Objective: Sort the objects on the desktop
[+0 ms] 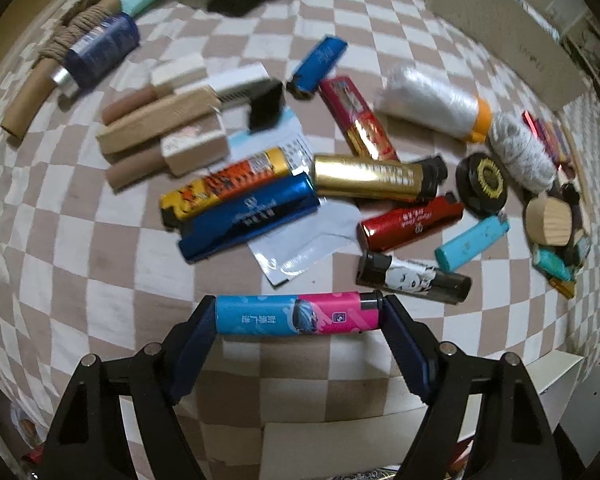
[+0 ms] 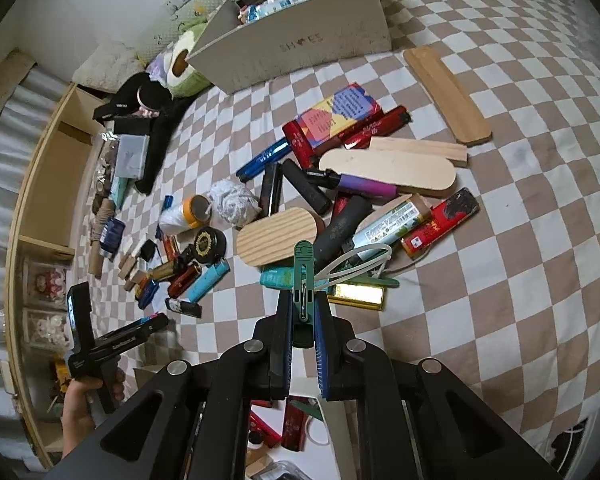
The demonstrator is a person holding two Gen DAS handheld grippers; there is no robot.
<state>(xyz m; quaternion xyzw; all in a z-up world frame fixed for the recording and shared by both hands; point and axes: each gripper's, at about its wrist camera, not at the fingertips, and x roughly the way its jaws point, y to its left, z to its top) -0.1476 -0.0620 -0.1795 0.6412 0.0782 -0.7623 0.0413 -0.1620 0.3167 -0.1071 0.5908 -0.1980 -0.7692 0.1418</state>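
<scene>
L gripper: fingers pinch blue-pink lighter endwise, held crosswise above checkered cloth | R gripper: fingers clamp green clothespin upright, near the pile's wooden oval | lighter cluster ahead, gold lighter central

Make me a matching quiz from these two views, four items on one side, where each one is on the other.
1. blue and pink lighter
2. green clip
3. white thread spool
4. shoe box

A. far end of the checkered cloth
B. in the right tool
C. lying on the cloth, orange end
D. in the left tool

Pairs: 1-D, 2-B, 3-C, 4-A
</scene>
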